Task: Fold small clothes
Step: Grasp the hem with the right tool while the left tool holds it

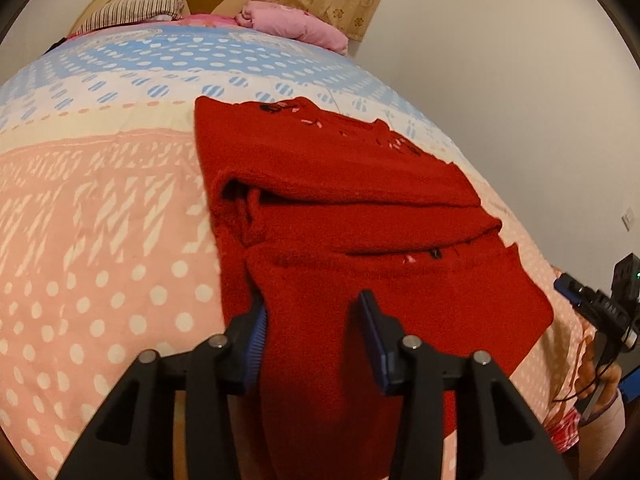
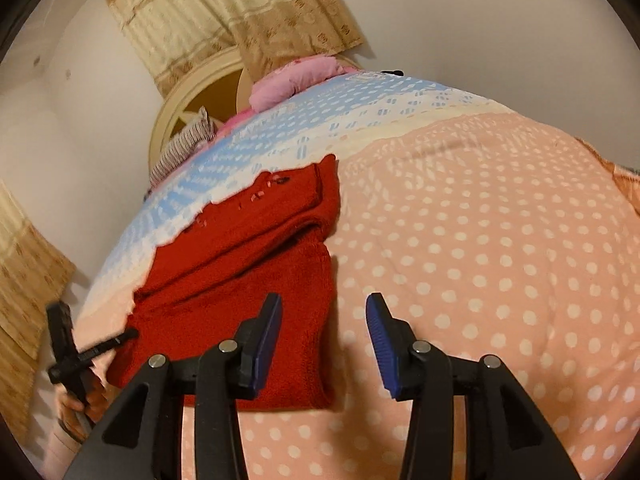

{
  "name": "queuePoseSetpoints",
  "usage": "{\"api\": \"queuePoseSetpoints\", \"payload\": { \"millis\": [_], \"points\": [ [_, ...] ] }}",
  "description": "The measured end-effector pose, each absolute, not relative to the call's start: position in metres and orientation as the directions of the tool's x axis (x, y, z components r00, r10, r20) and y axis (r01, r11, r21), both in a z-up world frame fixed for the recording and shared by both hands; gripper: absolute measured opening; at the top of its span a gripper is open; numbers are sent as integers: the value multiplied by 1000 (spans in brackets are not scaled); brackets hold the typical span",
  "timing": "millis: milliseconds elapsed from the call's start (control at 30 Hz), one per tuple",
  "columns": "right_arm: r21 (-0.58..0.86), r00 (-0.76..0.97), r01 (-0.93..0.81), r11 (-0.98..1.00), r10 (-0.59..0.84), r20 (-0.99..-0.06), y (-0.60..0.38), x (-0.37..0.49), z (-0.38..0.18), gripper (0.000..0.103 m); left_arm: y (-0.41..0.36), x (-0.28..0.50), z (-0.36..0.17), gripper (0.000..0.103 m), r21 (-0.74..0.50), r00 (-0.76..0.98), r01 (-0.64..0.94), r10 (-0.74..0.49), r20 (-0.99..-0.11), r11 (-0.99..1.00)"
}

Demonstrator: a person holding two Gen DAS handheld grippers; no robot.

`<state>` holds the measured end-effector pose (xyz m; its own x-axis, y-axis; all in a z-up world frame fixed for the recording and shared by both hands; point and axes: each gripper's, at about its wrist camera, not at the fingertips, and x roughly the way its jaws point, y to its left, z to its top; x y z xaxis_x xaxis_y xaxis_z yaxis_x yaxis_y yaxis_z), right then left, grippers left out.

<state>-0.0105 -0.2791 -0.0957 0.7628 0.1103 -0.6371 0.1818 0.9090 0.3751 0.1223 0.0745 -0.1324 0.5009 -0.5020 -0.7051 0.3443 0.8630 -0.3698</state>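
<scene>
A red knitted sweater (image 1: pixel 340 184) lies partly folded on the bedspread, its near flap doubled over the body. My left gripper (image 1: pixel 314 316) is at the sweater's near left corner. Red cloth fills the gap between its blue pads (image 1: pixel 256 336), and both pads touch it. In the right wrist view the same sweater (image 2: pixel 240 264) lies left of centre. My right gripper (image 2: pixel 324 304) stands open just above its near right edge, nothing between the fingers. The left gripper (image 2: pixel 128 336) shows there at the sweater's left edge. The right gripper (image 1: pixel 576 292) appears at the far right of the left wrist view.
The bedspread (image 2: pixel 480 240) is pink with white dots, blue and white toward the headboard. A pink bundle (image 1: pixel 296 24) and a striped pillow (image 1: pixel 136 10) lie at the head of the bed. A wall and curtains stand behind. A hand (image 2: pixel 80 400) holds the left gripper.
</scene>
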Motion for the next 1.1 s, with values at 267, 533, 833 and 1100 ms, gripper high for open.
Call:
{"api": "queuePoseSetpoints", "payload": {
  "millis": [267,533,833,1100],
  "points": [
    [208,708,106,972,73,-702,-247,40,-101,45,71,122,-134,46,-372,510,338,-500,-699,865],
    [66,661,119,991,-30,-750,-233,74,-132,20,67,120,-136,16,-319,547,344,-465,-696,883],
    [13,739,146,989,-101,-666,-216,42,-93,7,80,104,-115,10,-398,574,343,-525,-629,851],
    [27,782,134,991,-89,-616,-206,37,-62,7,82,112,-104,10,-442,583,322,-543,-604,837]
  ]
}}
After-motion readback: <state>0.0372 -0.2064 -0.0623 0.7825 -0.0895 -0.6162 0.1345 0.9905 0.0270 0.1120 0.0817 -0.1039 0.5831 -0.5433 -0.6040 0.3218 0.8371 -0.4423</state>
